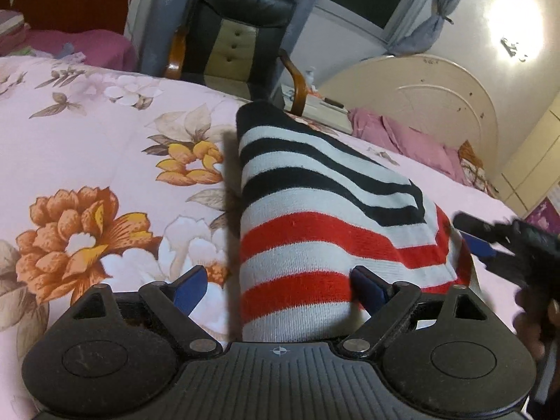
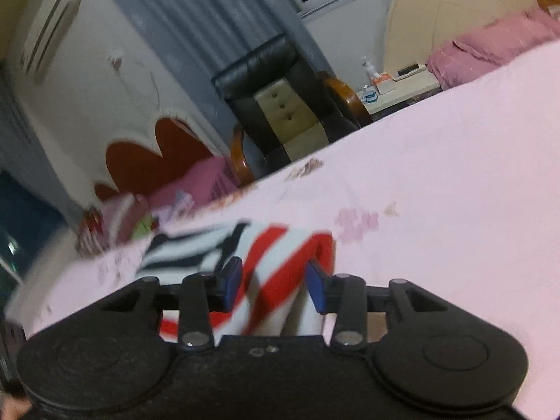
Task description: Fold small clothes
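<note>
A small striped garment [image 1: 308, 210], white with black stripes at the far end and red stripes at the near end, lies on the pink floral bedsheet [image 1: 87, 161]. My left gripper [image 1: 280, 283] is open, its blue pads [image 1: 190, 285] straddling the garment's near left edge. The right gripper shows at the garment's right edge in the left wrist view [image 1: 490, 241]. In the blurred right wrist view, my right gripper [image 2: 274, 285] is open, with the red-striped end of the garment [image 2: 280, 255] between and under its fingers.
A black leather chair with wooden arms [image 1: 238, 31] stands beyond the bed. A cream headboard [image 1: 427, 101] and pink pillows [image 1: 402, 136] lie at the right. A bedside table [image 2: 395, 87] holds small items. Folded clothes [image 2: 122, 220] sit at the far left.
</note>
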A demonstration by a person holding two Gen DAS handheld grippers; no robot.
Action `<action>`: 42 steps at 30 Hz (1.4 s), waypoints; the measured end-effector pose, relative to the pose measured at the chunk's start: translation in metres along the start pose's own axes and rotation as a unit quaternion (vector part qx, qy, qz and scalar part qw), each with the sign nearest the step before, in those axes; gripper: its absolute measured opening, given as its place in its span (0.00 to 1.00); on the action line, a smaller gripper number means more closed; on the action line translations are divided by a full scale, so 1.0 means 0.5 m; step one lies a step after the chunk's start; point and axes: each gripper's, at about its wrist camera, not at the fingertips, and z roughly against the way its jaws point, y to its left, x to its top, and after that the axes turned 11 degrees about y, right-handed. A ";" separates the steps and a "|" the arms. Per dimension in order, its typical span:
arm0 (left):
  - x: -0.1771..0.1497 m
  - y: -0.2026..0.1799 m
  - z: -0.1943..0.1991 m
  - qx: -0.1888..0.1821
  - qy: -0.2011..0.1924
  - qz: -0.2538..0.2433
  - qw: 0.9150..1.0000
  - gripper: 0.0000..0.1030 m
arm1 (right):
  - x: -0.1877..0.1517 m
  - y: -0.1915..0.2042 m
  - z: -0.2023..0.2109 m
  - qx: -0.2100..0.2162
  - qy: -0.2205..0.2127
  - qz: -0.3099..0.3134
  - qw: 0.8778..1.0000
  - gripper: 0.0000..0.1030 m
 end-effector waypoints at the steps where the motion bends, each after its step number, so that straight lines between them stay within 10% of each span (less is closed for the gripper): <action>1: 0.002 0.000 0.000 -0.002 0.001 0.000 1.000 0.86 | 0.010 -0.011 -0.012 0.003 0.008 -0.016 1.000 0.41; 5: 0.018 -0.007 -0.003 0.002 -0.002 -0.011 1.000 0.86 | 0.034 -0.058 -0.039 0.053 0.024 -0.073 0.996 0.09; 14: 0.042 -0.024 -0.014 0.021 0.025 -0.038 0.999 0.89 | 0.005 0.015 -0.053 -0.067 0.026 0.081 0.994 0.14; 18: 0.028 -0.001 0.020 -0.015 0.021 -0.032 0.999 0.89 | 0.002 -0.006 0.028 -0.005 0.025 0.010 1.000 0.85; 28: 0.015 0.034 0.011 -0.101 0.072 -0.005 0.992 0.88 | -0.043 -0.076 0.032 0.095 0.169 -0.117 0.974 0.72; 42: 0.032 0.038 -0.029 -0.140 0.083 0.026 0.986 0.76 | -0.032 -0.026 -0.025 0.110 0.184 -0.041 0.976 0.57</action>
